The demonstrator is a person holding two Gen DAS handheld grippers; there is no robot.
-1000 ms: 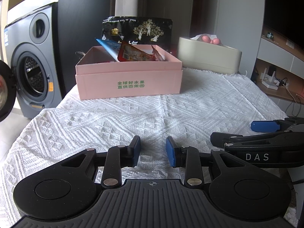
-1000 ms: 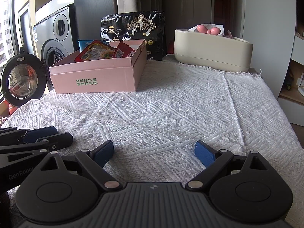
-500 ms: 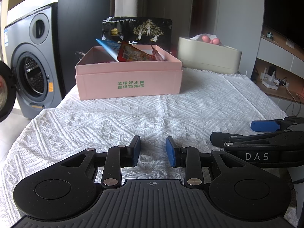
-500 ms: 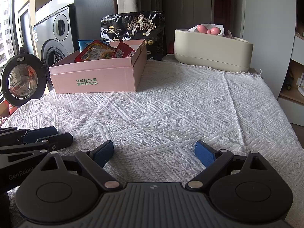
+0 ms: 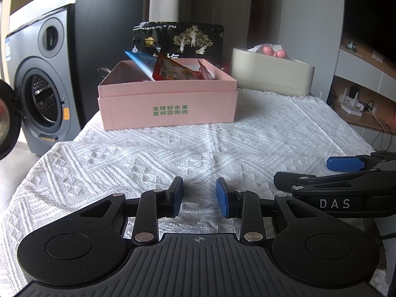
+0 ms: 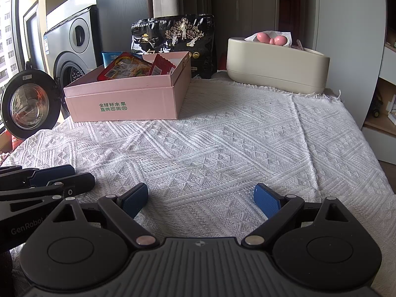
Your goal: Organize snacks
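A pink box [image 5: 168,109] [image 6: 123,104] with green print stands at the far left of the table on a white woven cloth [image 5: 198,148] [image 6: 222,148]. Several snack packets [image 5: 170,70] [image 6: 126,68], red and blue, lean inside it. A large black snack bag [image 5: 180,38] [image 6: 178,37] stands upright behind the box. My left gripper [image 5: 199,196] rests low over the near cloth, its blue pads a small gap apart with nothing between them. My right gripper [image 6: 201,199] sits beside it to the right, wide open and empty. Both are well short of the box.
A cream oval container [image 5: 272,76] [image 6: 277,66] with a pink object on top sits at the back right. A grey washing machine [image 5: 42,81] [image 6: 74,49] with its door [image 6: 29,104] swung open stands left of the table. Shelves [image 5: 363,109] lie to the right.
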